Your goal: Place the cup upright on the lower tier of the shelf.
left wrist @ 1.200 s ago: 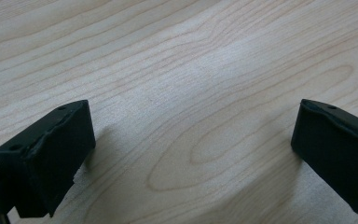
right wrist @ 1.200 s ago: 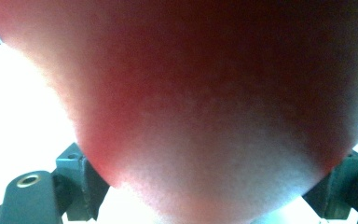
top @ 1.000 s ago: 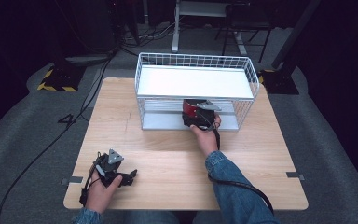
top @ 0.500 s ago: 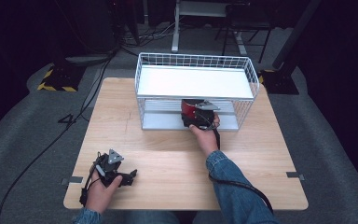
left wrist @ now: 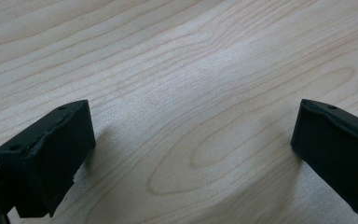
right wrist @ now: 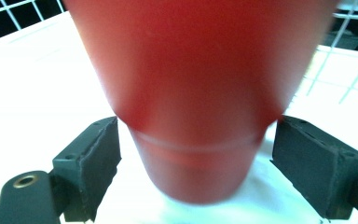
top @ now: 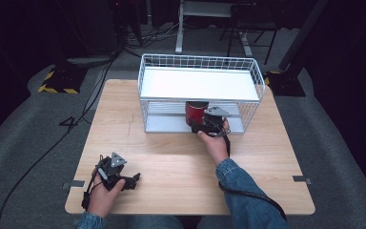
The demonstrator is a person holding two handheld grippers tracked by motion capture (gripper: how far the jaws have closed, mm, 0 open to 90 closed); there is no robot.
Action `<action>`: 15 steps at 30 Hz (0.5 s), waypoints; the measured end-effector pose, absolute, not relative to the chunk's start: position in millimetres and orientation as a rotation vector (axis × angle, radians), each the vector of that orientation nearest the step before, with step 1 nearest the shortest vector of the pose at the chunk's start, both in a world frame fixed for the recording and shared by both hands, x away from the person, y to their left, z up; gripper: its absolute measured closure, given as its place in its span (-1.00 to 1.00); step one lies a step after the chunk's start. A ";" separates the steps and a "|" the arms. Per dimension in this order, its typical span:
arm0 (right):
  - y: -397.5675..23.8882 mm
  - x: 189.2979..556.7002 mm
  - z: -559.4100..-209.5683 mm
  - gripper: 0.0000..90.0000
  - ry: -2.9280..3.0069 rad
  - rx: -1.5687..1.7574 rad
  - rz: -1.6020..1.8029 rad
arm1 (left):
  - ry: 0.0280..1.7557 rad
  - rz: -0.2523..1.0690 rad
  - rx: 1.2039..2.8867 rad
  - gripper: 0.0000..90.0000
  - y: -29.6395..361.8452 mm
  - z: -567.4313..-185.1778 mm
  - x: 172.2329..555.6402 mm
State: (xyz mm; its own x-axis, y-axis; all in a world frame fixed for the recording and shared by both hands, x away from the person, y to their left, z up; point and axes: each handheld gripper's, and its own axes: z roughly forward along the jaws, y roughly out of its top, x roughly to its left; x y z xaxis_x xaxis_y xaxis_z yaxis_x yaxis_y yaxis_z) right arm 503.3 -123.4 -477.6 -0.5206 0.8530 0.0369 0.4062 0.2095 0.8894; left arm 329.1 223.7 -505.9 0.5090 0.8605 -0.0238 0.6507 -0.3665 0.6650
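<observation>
The red cup (right wrist: 191, 107) stands upright, long axis vertical, on the lower shelf of the white wire rack (top: 147, 90), under its upper shelf. The right tongs (right wrist: 193, 154) straddle its base, jaws parted with small gaps either side. The left tongs (left wrist: 191, 154) gape wide over bare tabletop (top: 171, 162).

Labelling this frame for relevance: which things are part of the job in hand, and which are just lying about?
In the job:
- red cup, on the lower shelf
- white wire rack
- right gripper, jaws open either side of the cup's base

Lying about:
- left gripper, open, idle on the wooden table
- cables on the floor
</observation>
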 end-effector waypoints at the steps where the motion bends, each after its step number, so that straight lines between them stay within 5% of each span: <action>1: -125.7 501.0 -476.8 -0.65 2.030 1.169 1.266 | 1.230 0.440 2.134 -1.00 223.7 -505.9 329.3; 15: -163.9 463.0 -450.1 -0.65 2.085 1.102 1.327 | 1.227 0.440 2.138 -1.00 223.5 -505.7 330.3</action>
